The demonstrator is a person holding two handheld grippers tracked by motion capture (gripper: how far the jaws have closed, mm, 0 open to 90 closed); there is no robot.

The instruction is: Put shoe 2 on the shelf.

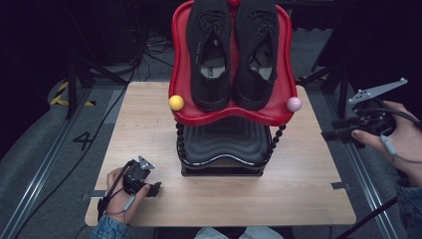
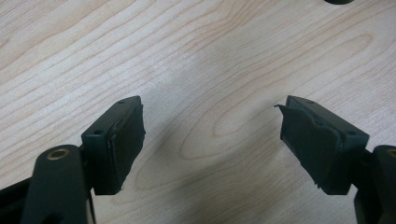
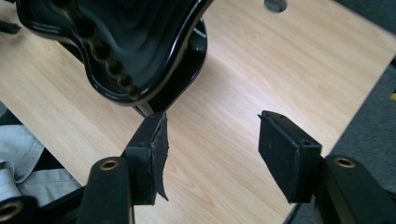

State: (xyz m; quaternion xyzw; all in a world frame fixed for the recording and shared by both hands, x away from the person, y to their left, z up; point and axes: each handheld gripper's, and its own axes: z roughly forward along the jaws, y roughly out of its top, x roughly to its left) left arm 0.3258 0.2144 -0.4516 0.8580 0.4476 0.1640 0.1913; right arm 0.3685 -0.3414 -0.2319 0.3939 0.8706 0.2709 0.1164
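A pair of black lace-up shoes (image 1: 231, 47) lies side by side on the red upper tray (image 1: 181, 84) of a two-tier rack; the black lower tray (image 1: 224, 142) under it holds nothing. My left gripper (image 1: 155, 189) rests near the table's front left, jaws open over bare wood (image 2: 210, 135). My right gripper (image 1: 331, 134) is held off the table's right edge and points left toward the rack. Its jaws are open with nothing between them (image 3: 212, 149), and the black lower tray (image 3: 135, 46) shows ahead of them.
The wooden table (image 1: 149, 129) has bare room left, right and in front of the rack. A yellow knob (image 1: 176, 102) and a pink knob (image 1: 294, 104) cap the red tray's front corners. Cables and stand legs lie on the floor behind.
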